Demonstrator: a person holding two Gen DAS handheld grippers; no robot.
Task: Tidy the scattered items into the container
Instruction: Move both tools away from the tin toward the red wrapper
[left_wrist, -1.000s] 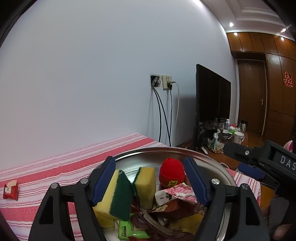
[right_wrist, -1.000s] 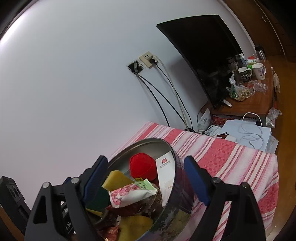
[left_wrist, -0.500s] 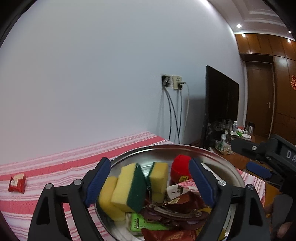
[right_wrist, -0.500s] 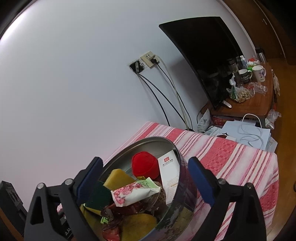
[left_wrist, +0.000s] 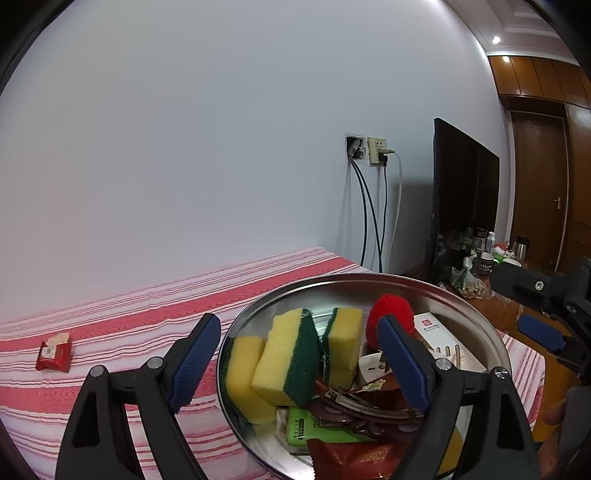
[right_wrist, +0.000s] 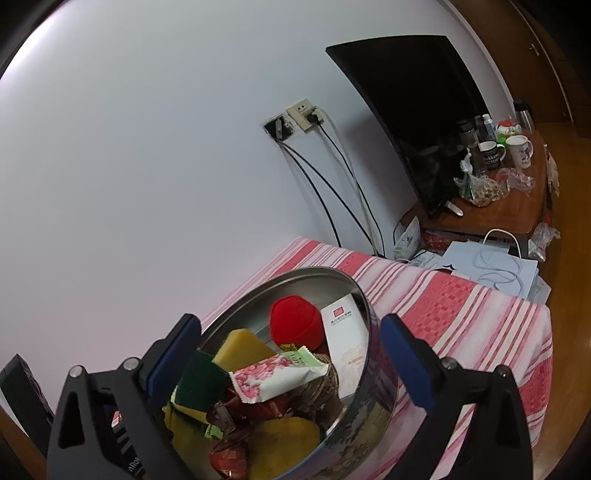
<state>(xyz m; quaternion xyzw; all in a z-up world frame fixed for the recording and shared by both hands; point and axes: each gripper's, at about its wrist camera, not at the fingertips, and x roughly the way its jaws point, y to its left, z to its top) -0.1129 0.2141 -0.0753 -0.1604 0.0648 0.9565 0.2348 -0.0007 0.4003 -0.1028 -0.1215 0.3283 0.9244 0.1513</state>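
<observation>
On the striped cloth, round tin (right_wrist: 364, 354) upright, mouth up, left claw (left_wrist: 299, 360) released, right claw (right_wrist: 290, 363) opening, clasping nothing.

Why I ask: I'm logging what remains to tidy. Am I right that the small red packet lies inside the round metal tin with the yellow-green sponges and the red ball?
Not quite. The small red packet lies outside the round metal tin, on the red-and-white striped cloth to its left, as the left wrist view shows. The yellow-green sponges and the red ball are inside.
</observation>
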